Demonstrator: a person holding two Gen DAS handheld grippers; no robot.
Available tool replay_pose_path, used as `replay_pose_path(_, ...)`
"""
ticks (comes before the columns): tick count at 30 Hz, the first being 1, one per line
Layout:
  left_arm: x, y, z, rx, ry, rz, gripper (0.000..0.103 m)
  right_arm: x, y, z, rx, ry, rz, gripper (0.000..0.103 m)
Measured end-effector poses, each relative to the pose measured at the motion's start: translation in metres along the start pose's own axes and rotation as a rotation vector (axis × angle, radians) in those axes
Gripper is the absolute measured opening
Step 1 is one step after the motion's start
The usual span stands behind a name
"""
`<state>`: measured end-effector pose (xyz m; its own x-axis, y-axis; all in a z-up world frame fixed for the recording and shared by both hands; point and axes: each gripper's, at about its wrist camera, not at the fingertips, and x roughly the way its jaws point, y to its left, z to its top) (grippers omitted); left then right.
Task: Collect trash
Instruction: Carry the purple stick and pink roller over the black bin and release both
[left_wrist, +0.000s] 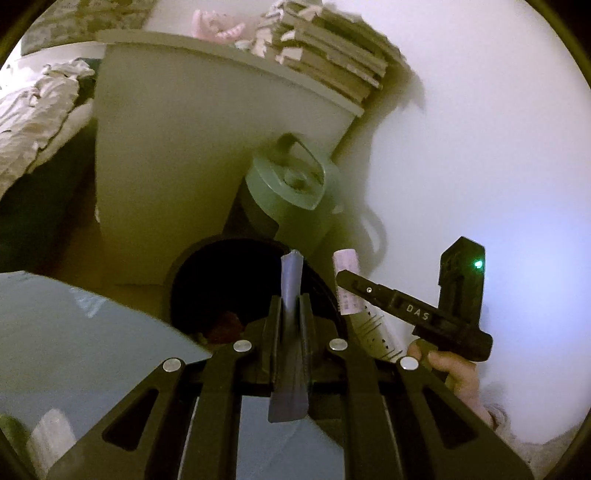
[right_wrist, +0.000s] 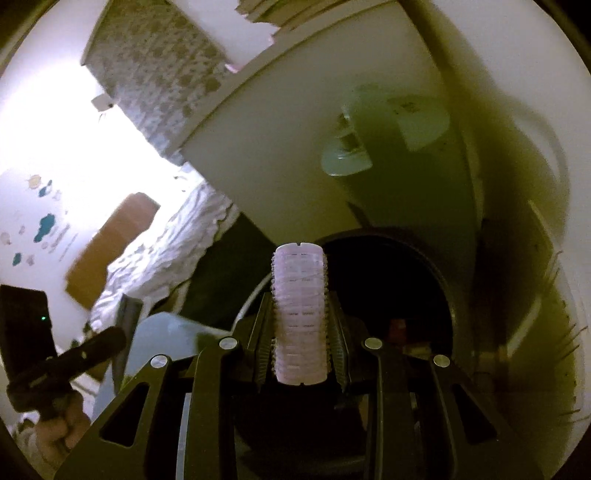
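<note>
Left gripper (left_wrist: 290, 306): jaws pressed together on a thin bluish-grey strip (left_wrist: 290, 332), perhaps a flattened wrapper, which stands up past the fingertips and hangs out behind them toward the camera. Under the gripper and to its left lies a pale blue-grey flat surface (left_wrist: 74, 325) with a sharp corner; material unclear. Right gripper (right_wrist: 300, 317): jaws pinching a pale pink ribbed cylinder (right_wrist: 300, 317) lengthwise, its notched far end sticking out beyond the fingertips. In the left wrist view the same cylinder (left_wrist: 345, 280) shows at right, clamped in the black right gripper (left_wrist: 369, 291), with the person's right hand (left_wrist: 450, 369) below on the handle and a green light lit on the body. In the right wrist view the left gripper's body and the left hand (right_wrist: 55, 432) sit at the lower left. Just beyond both sets of fingertips opens a round dark bin (left_wrist: 207, 284), its mouth black inside, something reddish low within. Both held items hang at or over its rim (right_wrist: 436, 266). Behind the bin stands a grey-green lidded jug (left_wrist: 291, 192) against a white wall. Beside it rises a pale cabinet (left_wrist: 166, 147) with stacked ragged-edged boards (left_wrist: 332, 55) on top. Farther left, rumpled white bedding (right_wrist: 166, 251) and a brown board (right_wrist: 110, 243).
</note>
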<state>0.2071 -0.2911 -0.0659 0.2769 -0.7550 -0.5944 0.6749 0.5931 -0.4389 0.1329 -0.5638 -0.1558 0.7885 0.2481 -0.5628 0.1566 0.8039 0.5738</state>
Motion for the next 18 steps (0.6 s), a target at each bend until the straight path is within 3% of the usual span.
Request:
replay_pose_path(12, 0.053, -0.001, 0.002, -0.015, 0.053, -0.012, 0.01, 0.017, -0.021, 0.004, 0.055, 0.02, -0.049, 0.029)
replay_pose_path(18, 0.061, -0.002, 0.005, -0.02, 0.065, 0.03, 0.019, 0.019, -0.022, 0.007, 0.068, 0.023, -0.057, 0.032)
